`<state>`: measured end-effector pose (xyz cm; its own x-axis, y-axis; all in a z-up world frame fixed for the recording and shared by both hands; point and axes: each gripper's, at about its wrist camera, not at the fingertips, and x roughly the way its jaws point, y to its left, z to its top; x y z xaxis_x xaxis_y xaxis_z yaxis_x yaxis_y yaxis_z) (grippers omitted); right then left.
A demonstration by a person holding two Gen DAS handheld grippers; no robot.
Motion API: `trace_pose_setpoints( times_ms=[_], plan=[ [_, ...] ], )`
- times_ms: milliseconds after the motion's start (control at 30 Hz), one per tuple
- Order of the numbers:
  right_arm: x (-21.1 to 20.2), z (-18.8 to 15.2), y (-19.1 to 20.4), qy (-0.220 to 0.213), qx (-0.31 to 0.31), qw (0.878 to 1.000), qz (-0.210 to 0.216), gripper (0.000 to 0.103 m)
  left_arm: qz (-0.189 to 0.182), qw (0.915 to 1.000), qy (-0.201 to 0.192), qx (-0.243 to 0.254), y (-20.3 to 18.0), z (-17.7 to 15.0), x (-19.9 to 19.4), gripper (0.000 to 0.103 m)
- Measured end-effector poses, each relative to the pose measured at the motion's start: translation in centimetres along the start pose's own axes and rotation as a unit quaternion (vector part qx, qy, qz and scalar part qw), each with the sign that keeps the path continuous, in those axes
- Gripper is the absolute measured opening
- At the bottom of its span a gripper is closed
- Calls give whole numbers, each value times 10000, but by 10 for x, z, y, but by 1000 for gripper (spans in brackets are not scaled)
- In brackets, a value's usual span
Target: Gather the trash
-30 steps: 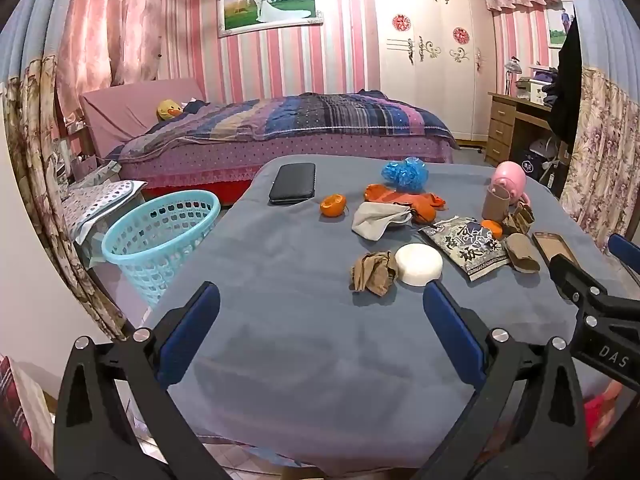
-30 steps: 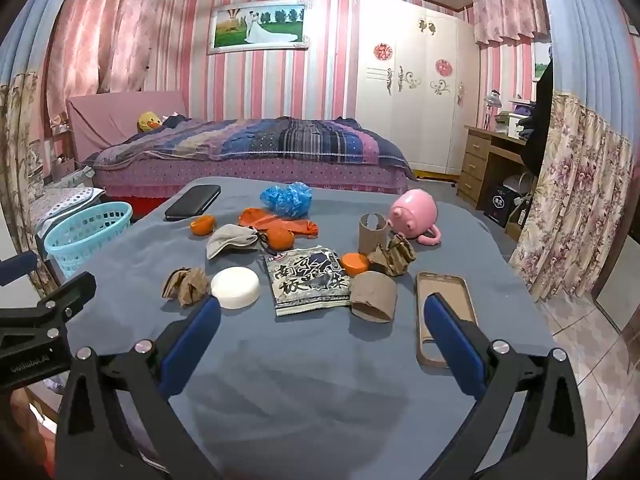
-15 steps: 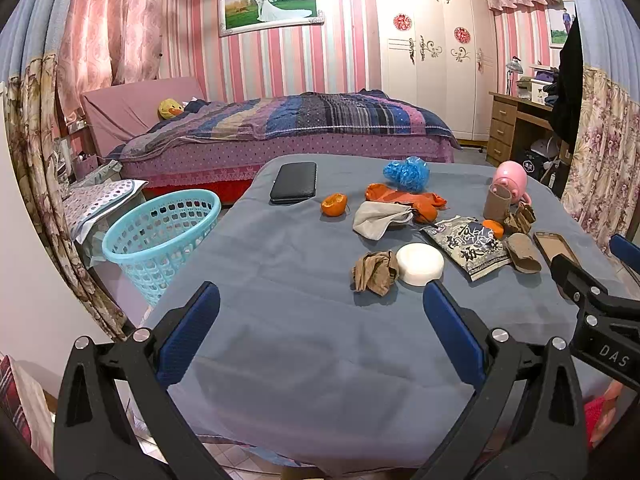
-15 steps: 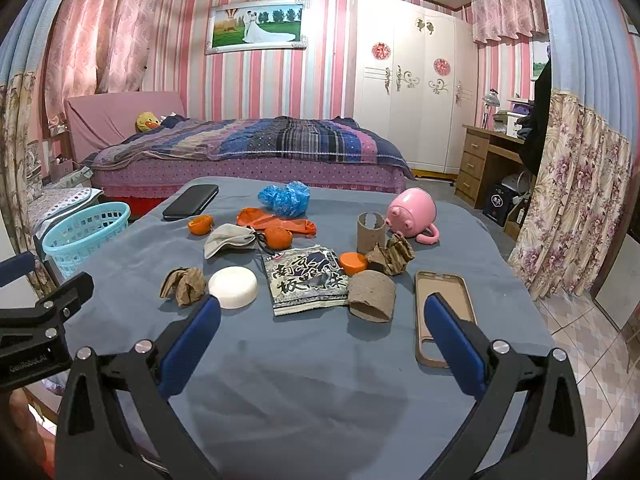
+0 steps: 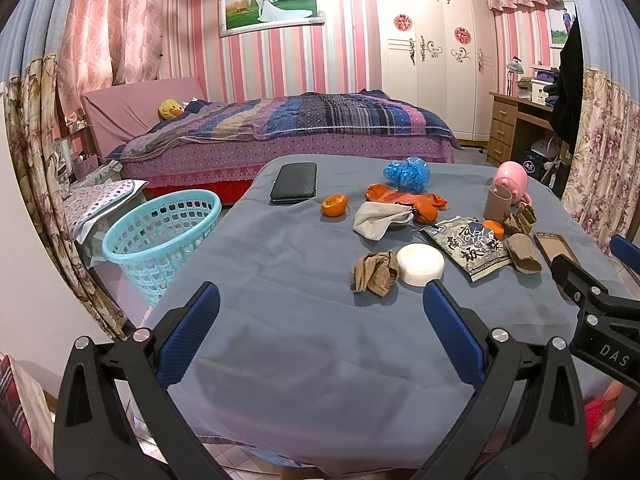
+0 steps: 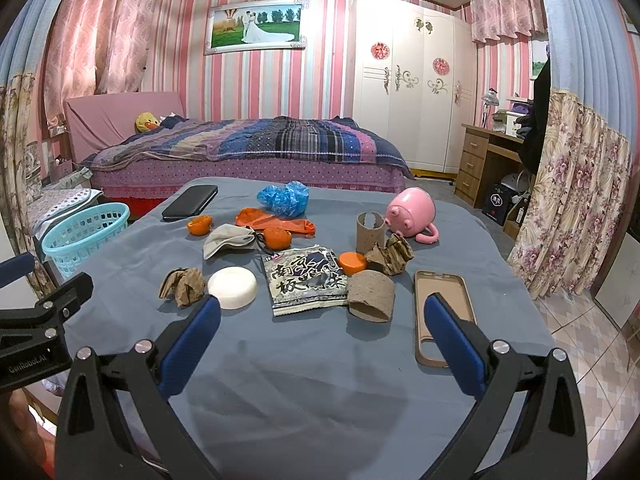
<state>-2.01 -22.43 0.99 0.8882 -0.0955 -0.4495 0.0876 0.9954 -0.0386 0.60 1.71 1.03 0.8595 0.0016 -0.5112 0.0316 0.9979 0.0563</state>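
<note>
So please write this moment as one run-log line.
phase: approach | left gripper: open, empty | right gripper: open, empty | trash on table | basket: beside table

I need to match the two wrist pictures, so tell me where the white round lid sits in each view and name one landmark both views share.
Left wrist: the white round lid lies right of centre, just past the left gripper, beside the crumpled brown paper.
Right wrist: the lid lies left of centre, by the right gripper.
Shared landmark: the printed snack wrapper, to the lid's right in both.
</note>
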Motion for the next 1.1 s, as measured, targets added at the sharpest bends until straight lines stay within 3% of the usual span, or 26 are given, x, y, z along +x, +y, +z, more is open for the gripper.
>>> trace_pose_setpoints(
  times_ms=[1100],
  plan=[
    [2, -4, -2, 7, 29, 10000, -50, 99, 11, 10000, -20, 17, -9, -6, -1, 98]
  ],
)
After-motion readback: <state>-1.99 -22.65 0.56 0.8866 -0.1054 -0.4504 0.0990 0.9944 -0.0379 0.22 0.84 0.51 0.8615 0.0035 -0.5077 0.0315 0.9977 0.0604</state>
